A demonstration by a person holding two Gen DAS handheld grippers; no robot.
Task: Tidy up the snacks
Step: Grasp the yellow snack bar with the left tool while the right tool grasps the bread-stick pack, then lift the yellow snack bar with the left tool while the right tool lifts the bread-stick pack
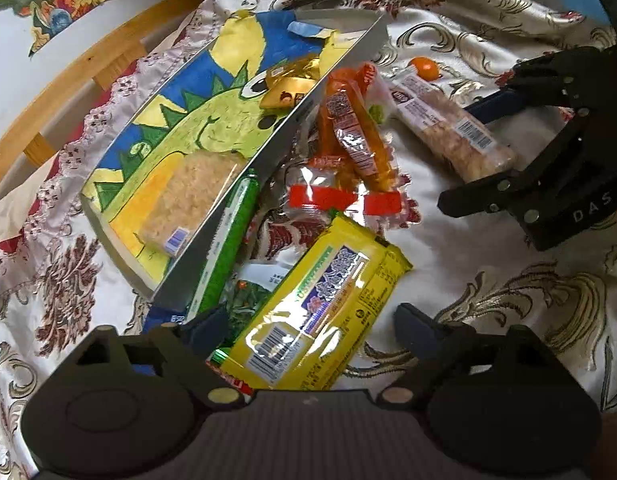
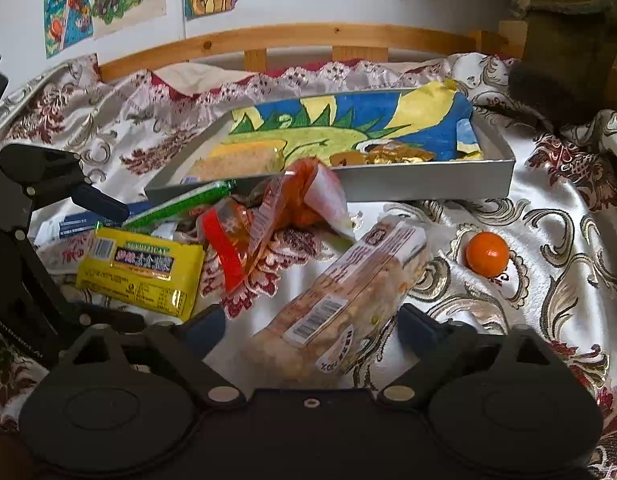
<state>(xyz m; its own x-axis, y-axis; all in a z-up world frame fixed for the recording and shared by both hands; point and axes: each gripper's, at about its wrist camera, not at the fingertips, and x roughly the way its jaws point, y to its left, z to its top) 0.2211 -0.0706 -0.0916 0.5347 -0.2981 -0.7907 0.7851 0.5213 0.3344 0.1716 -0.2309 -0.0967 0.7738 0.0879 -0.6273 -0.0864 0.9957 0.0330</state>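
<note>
the left gripper (image 1: 308, 330) stands spread wide over the near end of a glossy yellow packet (image 1: 314, 312), blue-tipped fingers (image 1: 206, 326) either side of it and not pinching. the right gripper (image 2: 310, 326) is likewise released, its jaws flanking the near end of a long clear-wrapped rice bar (image 2: 340, 300), crinkly plastic with a white barcode label; whether the pads touch the wrap i cannot tell.

the snacks lie in a loose heap on a shiny satin cloth (image 2: 548, 300) woven with gold scrolls and dark red flowers. past the yellow packet come a slim green foil stick (image 1: 226, 240), a clear bag with red bands (image 1: 344, 200) and an orange crinkled packet (image 1: 348, 132) lying over it. a small round orange ball (image 2: 486, 254) sits apart to the right of the bar.

farther back is a shallow grey tray (image 2: 428, 184), flat-walled and rectangular, lined with a painted green dinosaur sheet. in it lie a pale grainy rice cake (image 1: 188, 196) and a gold foil packet (image 1: 292, 84).

only the left wrist view looks down into the tray's lining and shows the right gripper from the side; only the right wrist view shows the wooden rail (image 2: 308, 40) and the bright drawings (image 2: 104, 0) on the white wall.
</note>
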